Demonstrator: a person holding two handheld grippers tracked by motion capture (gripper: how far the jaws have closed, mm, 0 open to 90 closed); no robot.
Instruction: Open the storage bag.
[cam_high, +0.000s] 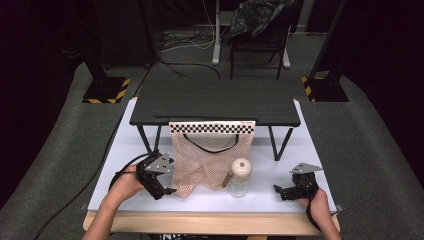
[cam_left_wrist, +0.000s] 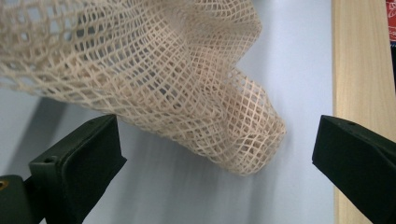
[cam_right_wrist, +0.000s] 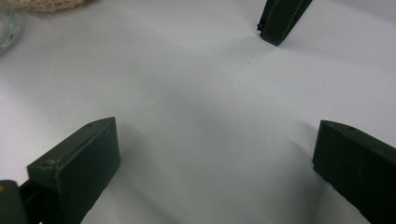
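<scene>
A beige mesh bag (cam_high: 207, 157) hangs from the front edge of a small dark shelf (cam_high: 215, 102) that stands on thin legs over the white desk (cam_high: 270, 197). A black-and-white checkered strip (cam_high: 212, 127) runs along the bag's top, and a dark strap loops just beneath it. The netting is loose and open-woven; its lower part sags onto the desk in folds. Whether anything lies inside the bag cannot be told.

Just beside the bag's lower right corner stands a small clear glass bottle (cam_high: 239, 177) with a rounded cream cap, upright on the desk. A short brownish piece shows between bottle and netting, too small to identify.

The left tongs (cam_high: 167, 187) are held by the person's left hand (cam_high: 125, 185) at the bag's lower left corner. In the left gripper view (cam_left_wrist: 212, 154) their jaws stand wide apart, and a rolled, drooping fold of the mesh (cam_left_wrist: 243, 135) hangs between and just ahead of them, touching neither jaw.

The right tongs (cam_high: 280, 192), held in the right hand (cam_high: 315, 200), sit low over the desk well to the right of the bottle and apart from the bag. In the right gripper view (cam_right_wrist: 215, 158) these jaws are also spread wide over bare white desk, with the bottle's glass edge (cam_right_wrist: 7, 28) and a bit of netting at the far upper left, and one shelf leg (cam_right_wrist: 280, 18) ahead.
</scene>
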